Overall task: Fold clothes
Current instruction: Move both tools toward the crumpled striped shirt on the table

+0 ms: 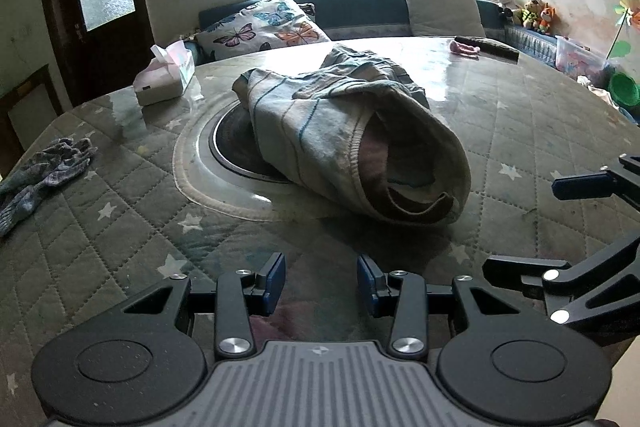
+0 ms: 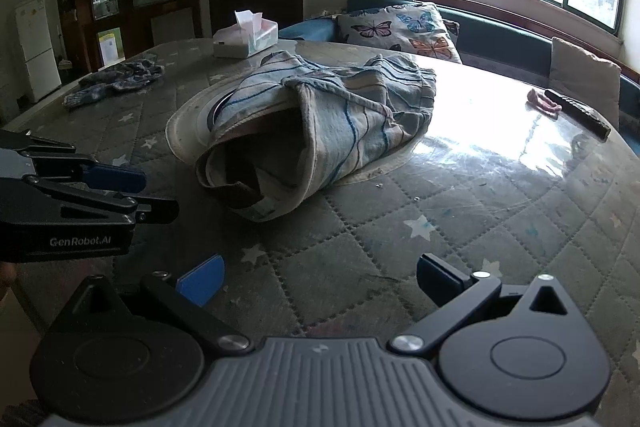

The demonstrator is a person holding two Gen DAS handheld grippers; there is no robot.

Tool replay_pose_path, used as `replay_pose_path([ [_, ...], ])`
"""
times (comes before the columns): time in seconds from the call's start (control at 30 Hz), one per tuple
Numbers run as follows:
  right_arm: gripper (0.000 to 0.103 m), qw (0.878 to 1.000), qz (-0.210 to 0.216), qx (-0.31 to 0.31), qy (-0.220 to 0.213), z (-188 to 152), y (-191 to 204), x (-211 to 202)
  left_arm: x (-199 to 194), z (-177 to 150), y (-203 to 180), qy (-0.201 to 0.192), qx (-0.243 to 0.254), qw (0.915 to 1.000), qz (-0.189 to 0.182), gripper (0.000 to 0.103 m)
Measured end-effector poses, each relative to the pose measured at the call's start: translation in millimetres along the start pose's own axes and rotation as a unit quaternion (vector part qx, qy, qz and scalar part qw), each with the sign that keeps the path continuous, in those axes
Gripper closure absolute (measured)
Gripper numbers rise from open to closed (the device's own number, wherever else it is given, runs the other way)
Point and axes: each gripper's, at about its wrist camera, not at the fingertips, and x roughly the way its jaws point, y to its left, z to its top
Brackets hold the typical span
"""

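Observation:
A crumpled pale garment with blue stripes point(image 1: 344, 131) lies in a heap on the quilted round table point(image 1: 120, 227), partly over a round inset at the table's middle. It also shows in the right wrist view point(image 2: 320, 131). My left gripper point(image 1: 321, 285) is open and empty, near the table's front edge, short of the garment. My right gripper point(image 2: 320, 281) is open wide and empty, also short of the garment. In the left wrist view the right gripper point(image 1: 532, 227) shows at the right edge. In the right wrist view the left gripper point(image 2: 152, 193) shows at the left.
A tissue box point(image 1: 164, 79) stands at the far left of the table. A small bluish crumpled cloth point(image 1: 44, 171) lies at the left edge. A pink item point(image 2: 542, 103) and a dark remote point(image 2: 578, 113) lie at the far right. Cushions point(image 1: 264, 27) sit on a bench behind.

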Motion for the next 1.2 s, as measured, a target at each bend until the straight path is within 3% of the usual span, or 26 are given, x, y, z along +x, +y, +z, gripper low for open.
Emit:
replay_pose_path([
  [1.2,0.000,1.000,-0.002,-0.017,0.004,8,11,11,9,4,2,0.008,0.001,0.9999,0.007,0.061],
])
